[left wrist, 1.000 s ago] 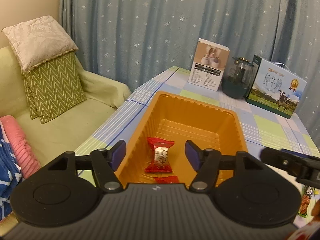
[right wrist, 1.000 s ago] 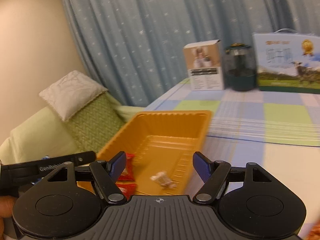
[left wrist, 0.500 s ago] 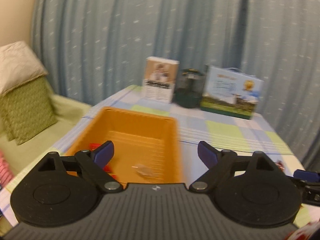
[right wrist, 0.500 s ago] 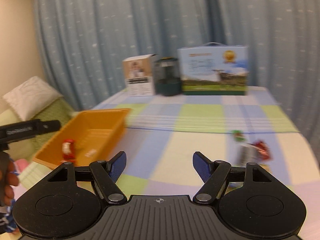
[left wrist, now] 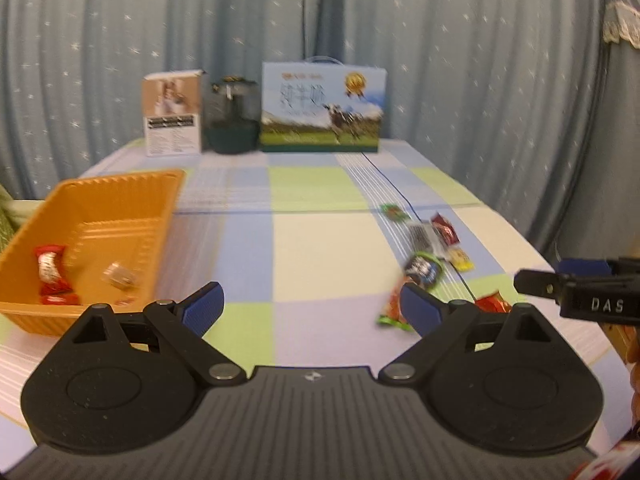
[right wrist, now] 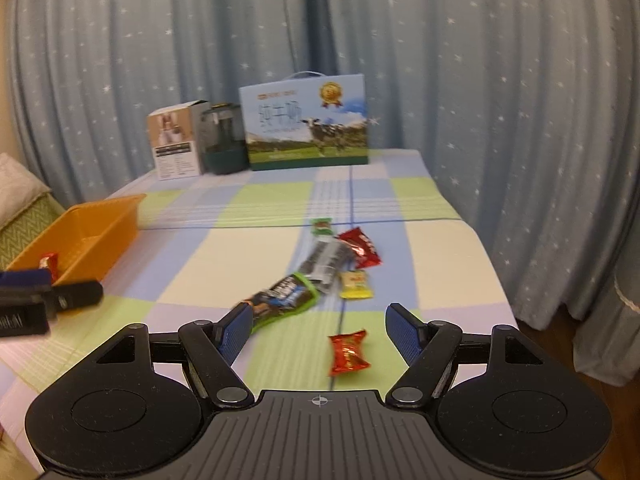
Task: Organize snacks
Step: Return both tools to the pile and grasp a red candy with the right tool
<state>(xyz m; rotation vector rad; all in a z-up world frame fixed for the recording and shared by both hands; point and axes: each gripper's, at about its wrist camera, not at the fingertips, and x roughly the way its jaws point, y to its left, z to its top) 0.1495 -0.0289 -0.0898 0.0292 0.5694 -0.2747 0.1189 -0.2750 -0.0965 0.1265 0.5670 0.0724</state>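
An orange tray [left wrist: 120, 178] [right wrist: 100, 204] sits at the table's left with a red candy [left wrist: 50, 268] and a pale candy [left wrist: 120, 276] inside. Several loose snacks lie right of centre: a blue-green packet [right wrist: 286, 296], a grey striped packet [right wrist: 328, 262], a yellow candy [right wrist: 354, 284], a red packet [right wrist: 360, 248] and a small green one [right wrist: 322, 226]. My right gripper [right wrist: 320, 316] is open above a red wrapped candy [right wrist: 348, 354] lying on the cloth. My left gripper [left wrist: 310, 302] hovers over mid-table, its jaws opening with nothing between them.
A milk gift box [left wrist: 322, 108], a dark jar [left wrist: 232, 120] and a small carton [left wrist: 174, 114] stand along the far edge before a starred curtain. The table's right edge [right wrist: 492, 280] drops off close to the snacks. A cushion [right wrist: 16, 184] lies beyond the tray.
Both grippers swung right, away from the orange tray toward the scattered snacks. The left jaws spread wider. The right jaws kept the same gap.
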